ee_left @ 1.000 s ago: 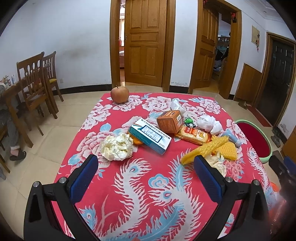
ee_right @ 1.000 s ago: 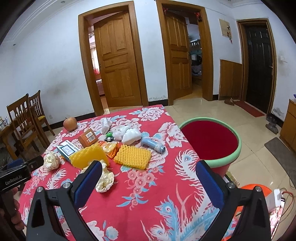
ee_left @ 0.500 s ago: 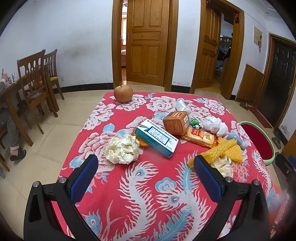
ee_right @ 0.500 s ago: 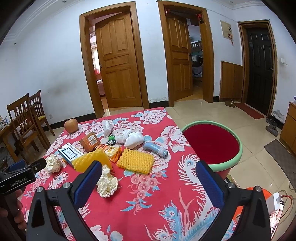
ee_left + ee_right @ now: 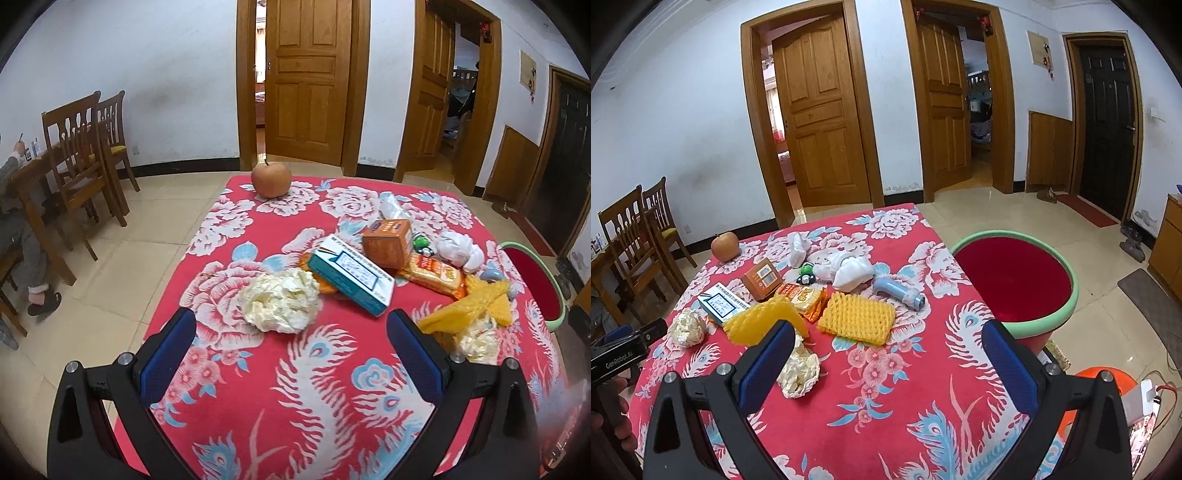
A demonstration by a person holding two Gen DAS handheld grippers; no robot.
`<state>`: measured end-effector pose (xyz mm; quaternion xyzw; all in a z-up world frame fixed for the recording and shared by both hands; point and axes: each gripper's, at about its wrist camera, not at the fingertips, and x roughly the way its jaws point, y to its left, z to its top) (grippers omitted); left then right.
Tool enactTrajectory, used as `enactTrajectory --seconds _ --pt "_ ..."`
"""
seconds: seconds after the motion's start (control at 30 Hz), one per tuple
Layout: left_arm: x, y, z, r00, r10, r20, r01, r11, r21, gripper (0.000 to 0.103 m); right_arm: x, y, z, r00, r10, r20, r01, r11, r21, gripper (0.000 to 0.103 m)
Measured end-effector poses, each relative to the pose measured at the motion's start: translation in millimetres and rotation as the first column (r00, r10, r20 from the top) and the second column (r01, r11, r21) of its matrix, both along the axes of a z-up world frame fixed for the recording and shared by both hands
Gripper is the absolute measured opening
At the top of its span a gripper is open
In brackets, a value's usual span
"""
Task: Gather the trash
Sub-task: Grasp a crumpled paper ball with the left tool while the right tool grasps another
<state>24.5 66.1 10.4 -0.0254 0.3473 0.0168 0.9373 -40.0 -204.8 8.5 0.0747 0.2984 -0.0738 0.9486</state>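
— What am I looking at for trash right now?

— I'm seeing a crumpled ball of cream-white paper (image 5: 281,301) sitting at the centre of the left wrist frame, on the red tablecloth with white flowers and blue feathers (image 5: 314,387). Just to its right a flat white-and-teal cardboard box (image 5: 351,275) is lying tilted over an orange wrapper, and behind that an orange square carton (image 5: 387,242) is standing upright.

— And the grippers?

— The left gripper (image 5: 291,356) is hanging spread wide above the cloth, gripping nothing, with the paper ball just beyond its blue pads (image 5: 166,356). The right gripper (image 5: 886,363) is spread wide too, and holding nothing.

— What is the right view giving you?

— In the middle of that frame a yellow foam mesh sleeve (image 5: 857,318) is lying flat, and a second yellow mesh sleeve (image 5: 764,322) is lying folded left of it. A second crumpled cream paper wad (image 5: 798,369) is sitting by the left blue pad. A pale blue plastic tube (image 5: 898,292) is lying right of centre, beside a heap of white cloth (image 5: 849,269).

— Where's the bin?

— A red bucket with a pale green rim (image 5: 1056,325) is standing at the right of the frame, off the table edge. A reddish apple (image 5: 724,246) is resting at the upper left corner of the cloth.
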Motion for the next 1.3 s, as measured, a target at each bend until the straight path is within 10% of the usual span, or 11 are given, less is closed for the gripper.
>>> enactTrajectory --seconds 0.7,1.3 --pt "63 21 -42 0.992 0.007 -0.125 -0.007 1.0 0.004 0.1 35 25 -33 0.981 -0.013 -0.192 0.015 1.0 0.005 0.103" --pt "62 23 -52 0.98 -0.088 -0.178 0.052 0.979 -0.198 0.051 47 51 -49 0.961 0.125 -0.246 -0.117 0.992 0.047 0.103"
